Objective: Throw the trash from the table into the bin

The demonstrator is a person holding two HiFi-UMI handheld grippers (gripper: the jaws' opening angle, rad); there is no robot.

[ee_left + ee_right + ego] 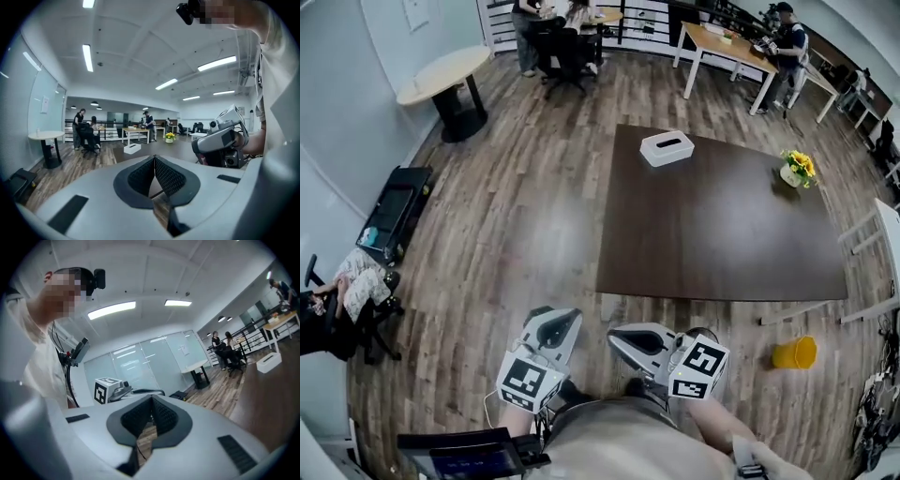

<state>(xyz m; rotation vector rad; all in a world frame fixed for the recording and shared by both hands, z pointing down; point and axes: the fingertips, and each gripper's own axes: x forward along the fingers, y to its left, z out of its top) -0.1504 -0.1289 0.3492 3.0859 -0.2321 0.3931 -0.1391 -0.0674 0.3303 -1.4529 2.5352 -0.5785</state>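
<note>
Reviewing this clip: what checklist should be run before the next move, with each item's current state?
1. Jaws of left gripper shut, nothing between them: ok.
2. Jaws of right gripper shut, nothing between them: ok.
3. Place of yellow bin known: ok; on the floor off the near right corner of the table.
4. Trash spotted on table: not ok; only a white box and flowers show.
5. Grippers over the table: not ok; both are close to the person's body.
</note>
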